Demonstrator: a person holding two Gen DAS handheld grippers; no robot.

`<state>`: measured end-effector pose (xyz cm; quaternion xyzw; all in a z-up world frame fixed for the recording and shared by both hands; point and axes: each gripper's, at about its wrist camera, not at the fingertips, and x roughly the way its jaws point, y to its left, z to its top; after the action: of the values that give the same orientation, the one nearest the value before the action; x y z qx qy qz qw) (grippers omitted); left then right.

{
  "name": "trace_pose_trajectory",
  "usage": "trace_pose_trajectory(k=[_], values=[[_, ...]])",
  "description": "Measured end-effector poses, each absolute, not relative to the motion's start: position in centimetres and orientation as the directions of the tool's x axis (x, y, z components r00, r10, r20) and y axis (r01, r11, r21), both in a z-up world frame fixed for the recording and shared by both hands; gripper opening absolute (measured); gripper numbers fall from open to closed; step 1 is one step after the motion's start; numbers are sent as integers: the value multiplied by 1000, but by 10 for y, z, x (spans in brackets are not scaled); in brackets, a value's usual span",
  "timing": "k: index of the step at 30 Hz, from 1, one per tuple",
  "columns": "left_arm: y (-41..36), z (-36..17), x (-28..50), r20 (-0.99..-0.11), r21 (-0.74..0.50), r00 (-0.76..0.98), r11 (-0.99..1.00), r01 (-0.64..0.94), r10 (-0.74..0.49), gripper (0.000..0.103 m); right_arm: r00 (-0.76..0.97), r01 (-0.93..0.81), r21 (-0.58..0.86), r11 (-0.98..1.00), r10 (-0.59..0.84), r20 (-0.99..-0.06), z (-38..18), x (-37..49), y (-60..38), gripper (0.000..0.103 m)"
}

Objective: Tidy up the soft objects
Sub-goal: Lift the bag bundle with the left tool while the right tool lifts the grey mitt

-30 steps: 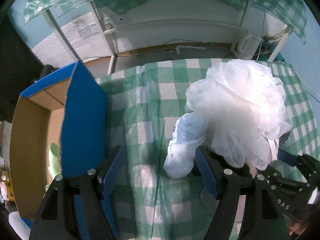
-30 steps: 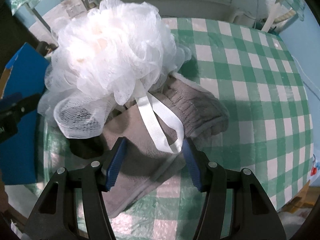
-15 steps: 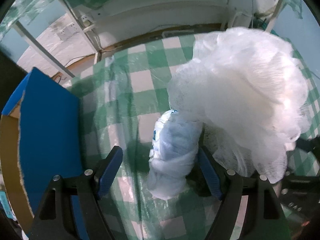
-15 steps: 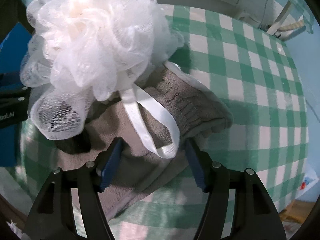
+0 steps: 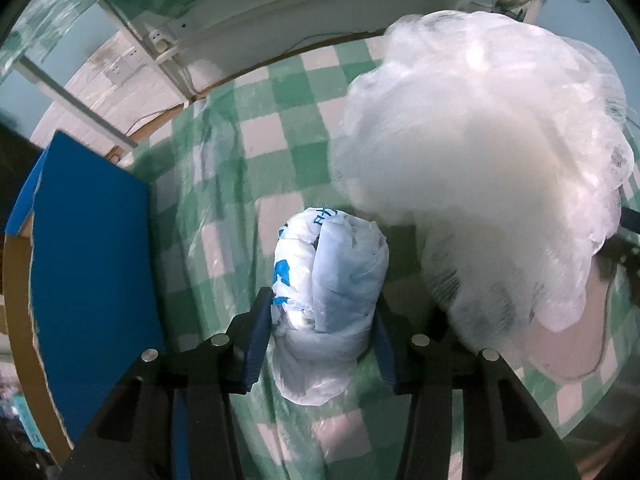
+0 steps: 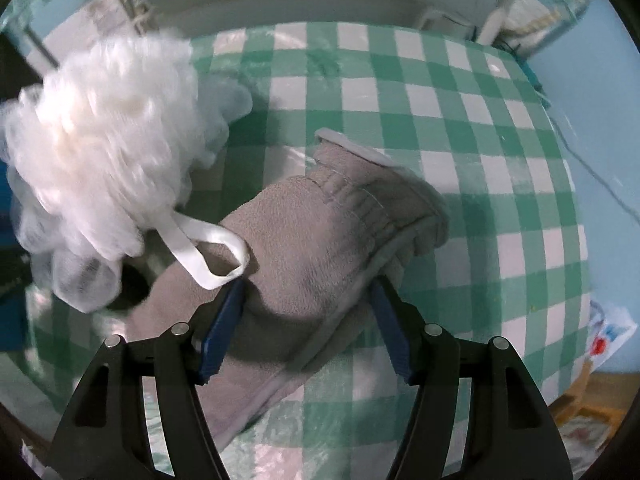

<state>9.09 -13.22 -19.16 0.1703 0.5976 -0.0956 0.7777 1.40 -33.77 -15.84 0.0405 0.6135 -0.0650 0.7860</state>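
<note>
A rolled white-and-blue plastic bag [image 5: 332, 280] lies on the green-checked tablecloth [image 5: 272, 132]. My left gripper [image 5: 320, 300] points down over it and its jaws are closing, both blue pads touching the roll's sides. A white mesh bath pouf [image 5: 480, 140] sits just right of the bag. In the right wrist view the pouf [image 6: 100, 152] is at the left, its white ribbon loop [image 6: 212, 248] draped on a grey plush towel [image 6: 328, 220]. My right gripper [image 6: 308, 282] straddles the towel's thick fold, open, one finger on each side.
A cardboard box with a blue flap [image 5: 88, 260] stands at the table's left edge. The table [image 6: 440, 100] drops off at the right to a pale blue wall, with a cable hanging there. White frame legs and wall sockets show beyond the far edge.
The left gripper came down around the bag roll and its jaws narrowed onto it. The right gripper slid right, off the pouf's ribbon, to sit over the grey towel.
</note>
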Motion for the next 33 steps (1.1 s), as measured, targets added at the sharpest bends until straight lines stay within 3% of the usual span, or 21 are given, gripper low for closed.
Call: trace_pose_trajectory(k=[11,18,25,27,30,33], values=[[-125,-187,73,-969,133,241,936,325,54,47,216,341,172,924,101,-971,-163,-18,-377,66],[-119,-190,73,-970,115,239,941,318,38,48,224,308,133,942,64,-972,-171,-15,-352,68],[-112,-201,76,-977,87,212,945,314,20,59,221,271,50,961,-12,-975,-185,-1,-329,68],[-111,-205,78,-978,83,206,945,315,17,59,242,242,40,970,-21,-970,-185,-1,-321,56],[-111,-205,79,-977,68,213,947,313,0,49,262,197,30,980,-23,-965,-181,3,-311,34],[-110,-203,80,-972,89,232,946,313,15,43,273,172,48,984,-1,-962,-173,4,-308,19]])
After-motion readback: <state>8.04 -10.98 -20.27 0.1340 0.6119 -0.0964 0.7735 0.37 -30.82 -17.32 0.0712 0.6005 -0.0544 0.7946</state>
